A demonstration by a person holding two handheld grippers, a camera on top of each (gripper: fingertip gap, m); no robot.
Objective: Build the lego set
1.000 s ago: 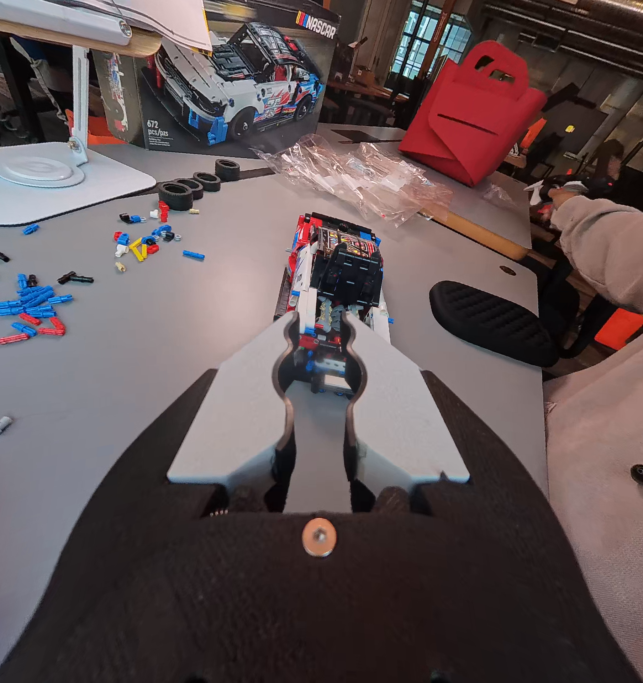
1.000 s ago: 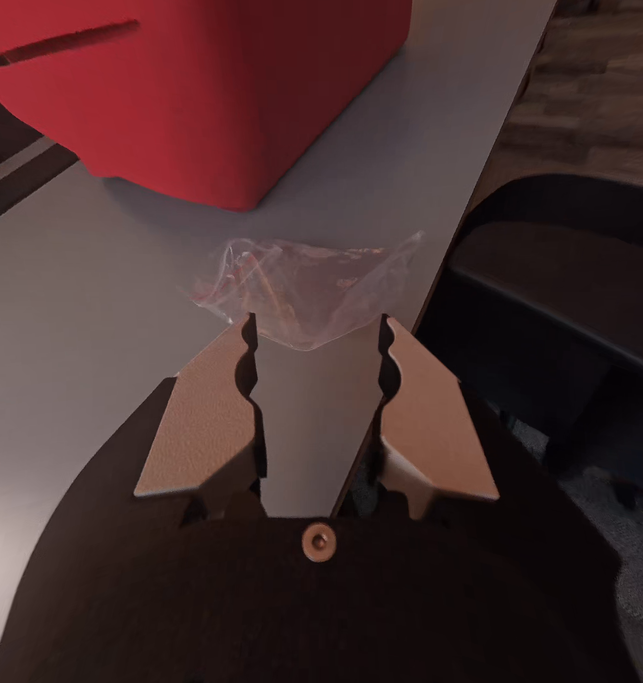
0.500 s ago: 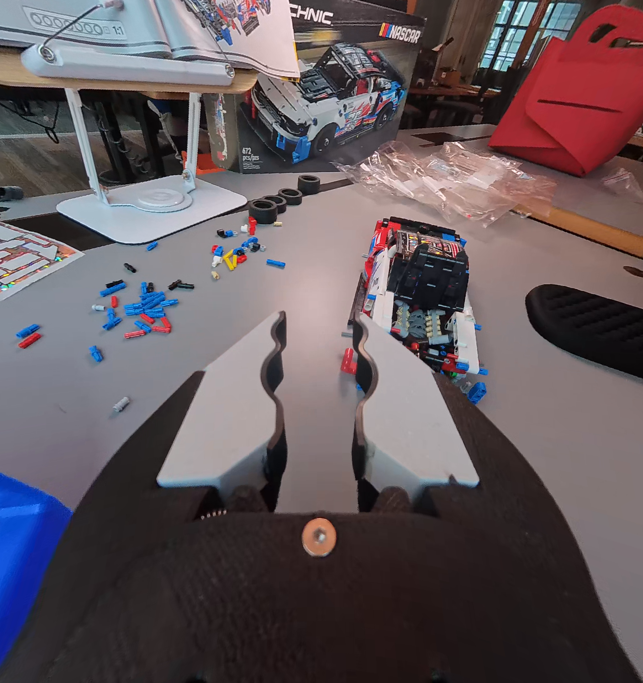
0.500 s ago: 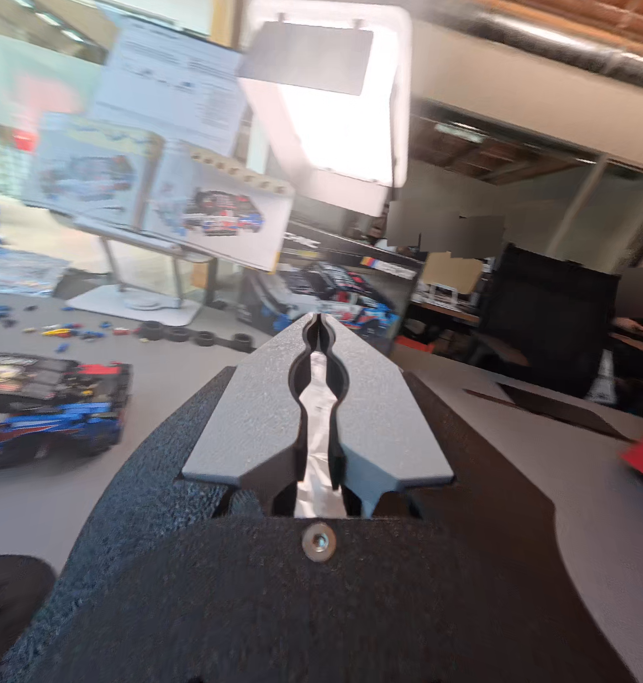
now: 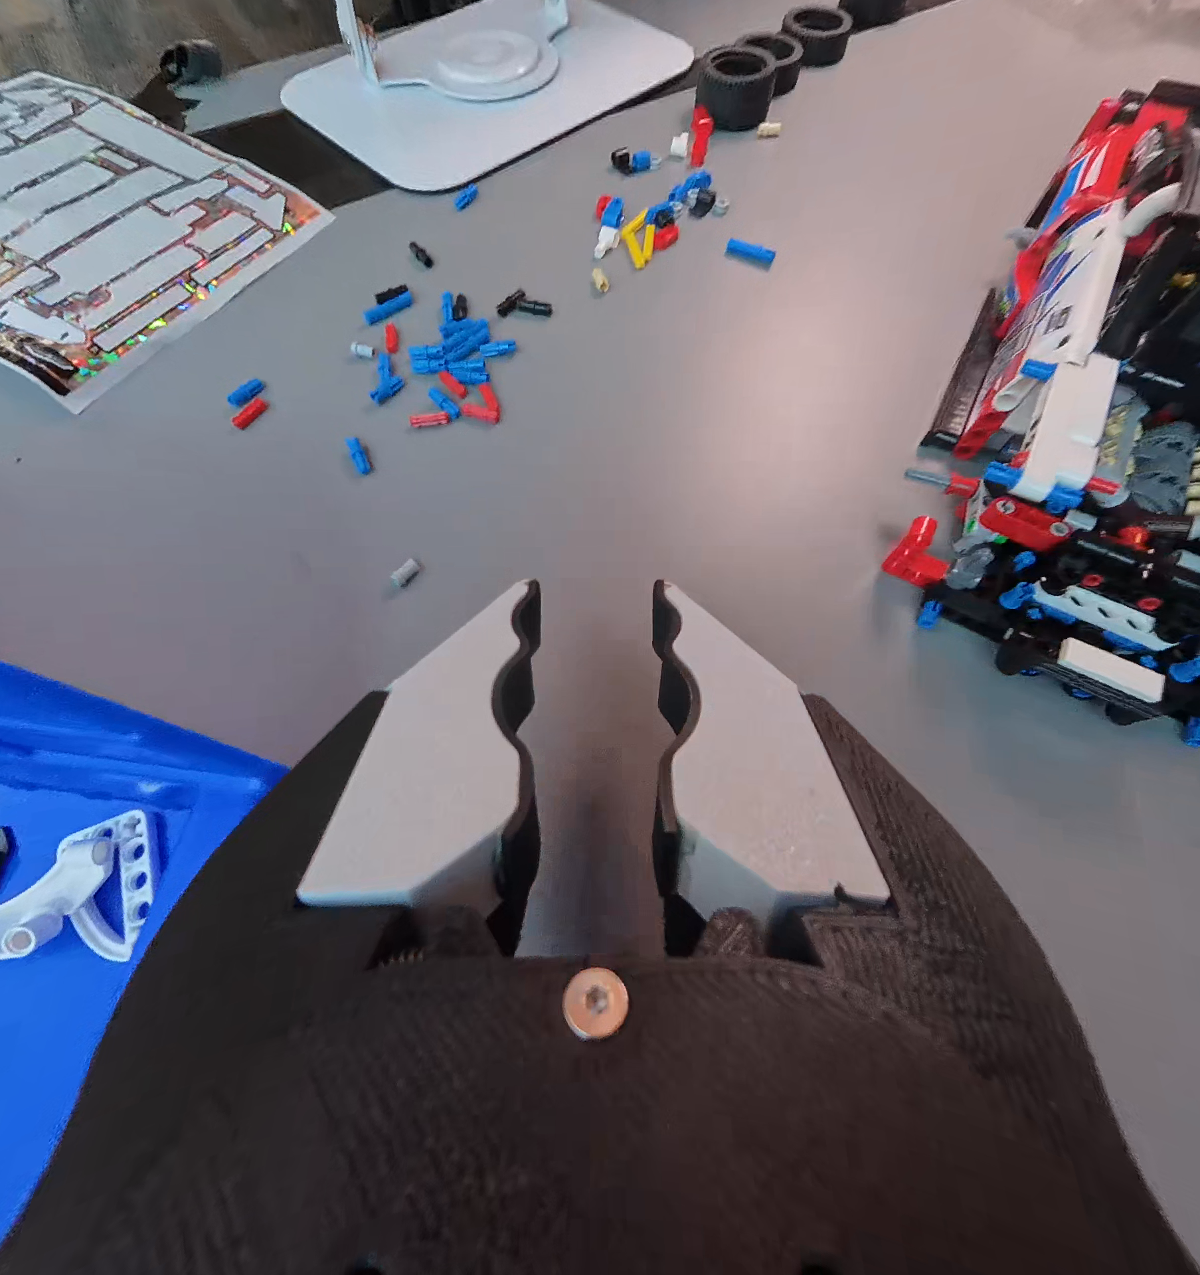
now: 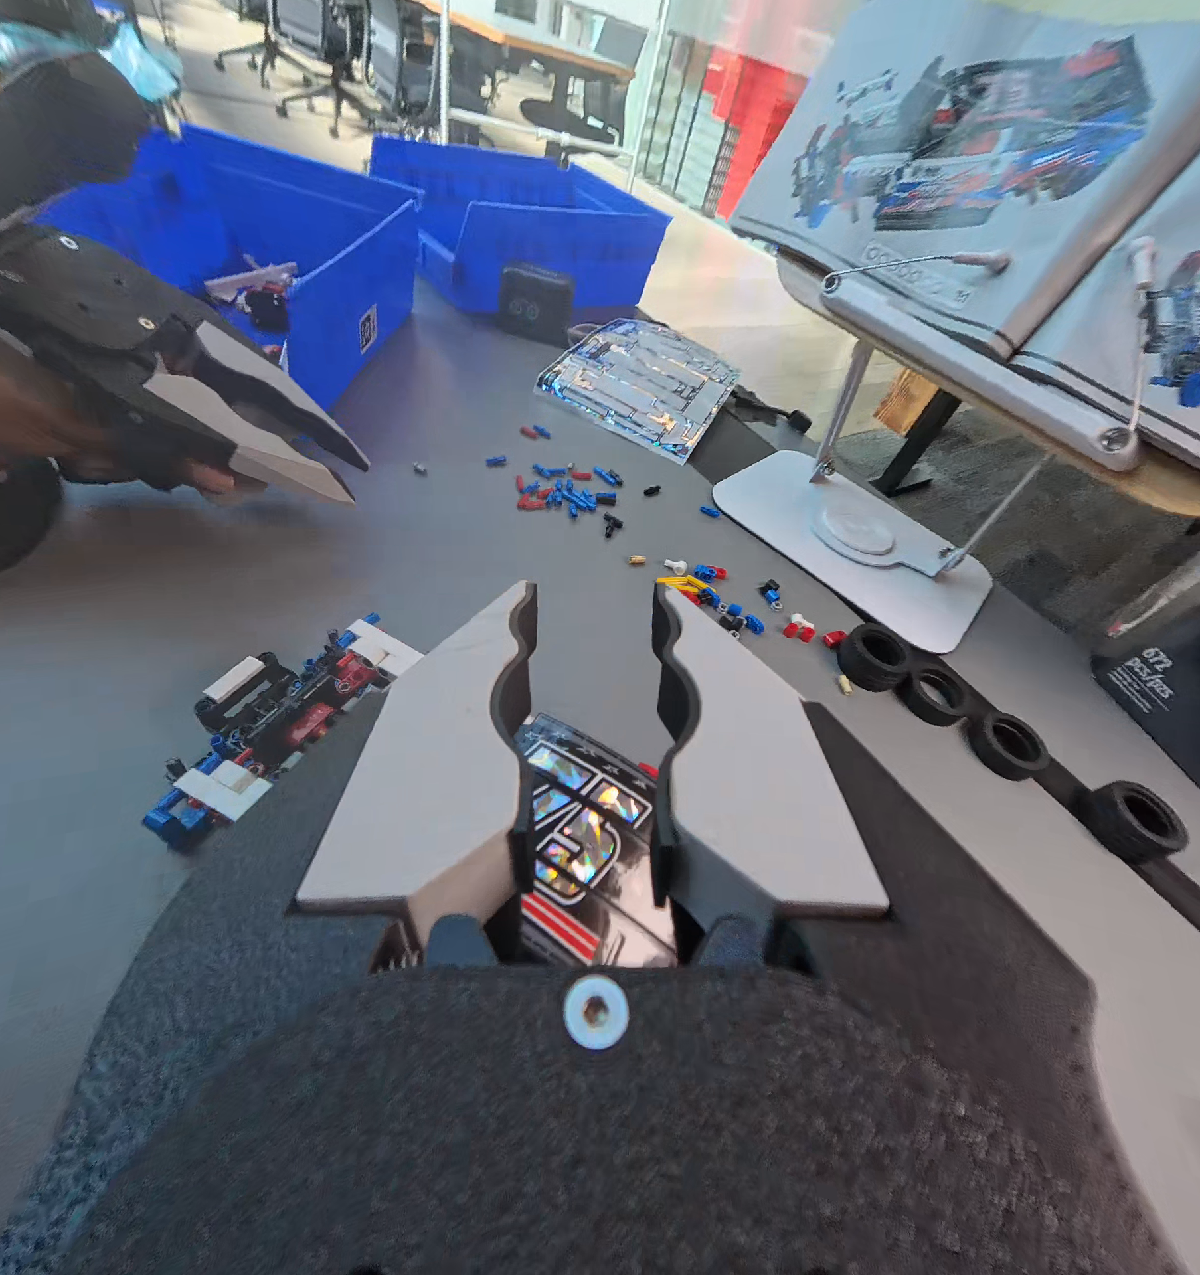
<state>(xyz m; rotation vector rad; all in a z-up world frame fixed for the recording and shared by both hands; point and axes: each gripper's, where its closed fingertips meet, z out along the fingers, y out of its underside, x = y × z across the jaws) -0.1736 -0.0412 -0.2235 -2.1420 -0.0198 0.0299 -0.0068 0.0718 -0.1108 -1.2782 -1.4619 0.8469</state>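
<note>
Grey table [image 5: 755,428]: we work on a bare matte top, with the half-built car [image 5: 1094,428] lying toward its right edge in the left wrist view.
Left gripper [image 5: 595,600]: we hold it low over bare table, jaws a moderate gap apart with nothing between them; in the right wrist view it shows from the side [image 6: 293,452] near the blue bin [image 6: 348,276].
Right gripper [image 6: 593,600]: our jaws stand apart and empty, hovering above the car's black roof with its shiny sticker [image 6: 583,821]; we cannot tell whether they touch it.
Loose pins: a blue and red cluster [image 5: 455,359] lies mid-table, a second mixed group with yellow pieces [image 5: 652,221] nearer the far edge, and one lone grey pin [image 5: 405,572] just ahead of our left fingertips.
Tyres: four black tyres [image 6: 1004,745] sit in a row by the far edge, beside the white stand base [image 6: 852,545].
Step in hand: we judge we are reaching for the next small part while the right side gets ready to steady the car.
Doing it well: we should check the open booklet [image 6: 983,152], narrow the left jaws first, come straight down on a single pin across its length, and close gently so it does not skid or flick away.
Watch for: the cluster is tight, so we should choose a pin at its fringe.
</note>
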